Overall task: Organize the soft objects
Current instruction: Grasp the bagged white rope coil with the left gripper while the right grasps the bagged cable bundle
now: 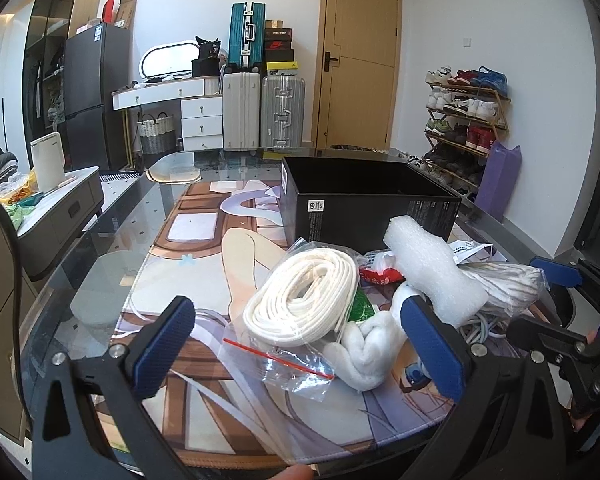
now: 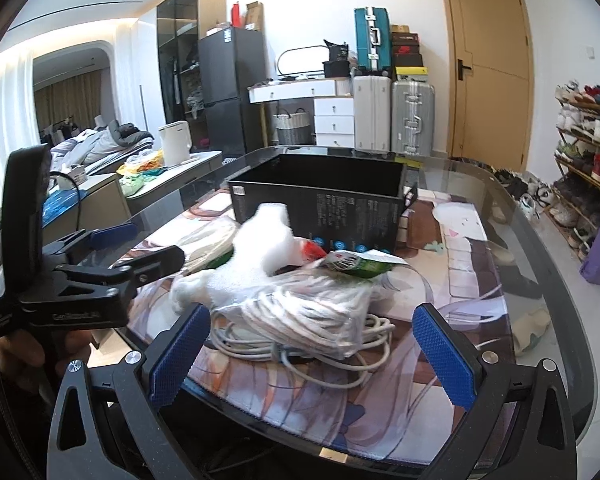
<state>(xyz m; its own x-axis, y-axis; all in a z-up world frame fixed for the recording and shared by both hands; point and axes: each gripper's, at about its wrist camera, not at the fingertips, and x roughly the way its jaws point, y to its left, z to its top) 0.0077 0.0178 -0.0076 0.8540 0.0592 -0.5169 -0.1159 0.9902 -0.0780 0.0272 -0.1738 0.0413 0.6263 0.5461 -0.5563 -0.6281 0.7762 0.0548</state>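
A pile of soft things lies on the printed mat in front of an open black box (image 1: 364,204) (image 2: 320,200). It holds a bagged white coil of webbing (image 1: 304,300), a white foam roll (image 1: 432,268) (image 2: 268,240), a white cloth bundle (image 1: 368,344), a bagged grey-white rope (image 2: 312,308) (image 1: 508,284) and a loose white cable (image 2: 340,344). My left gripper (image 1: 300,344) is open, its fingers either side of the coil and cloth. My right gripper (image 2: 308,356) is open, just short of the bagged rope.
A red packet (image 1: 380,274) and a green packet (image 2: 356,264) lie in the pile. The glass table edge (image 2: 540,248) curves on the right. A shoe rack (image 1: 464,120), suitcases (image 1: 260,112) and a white kettle (image 1: 48,160) stand beyond the table.
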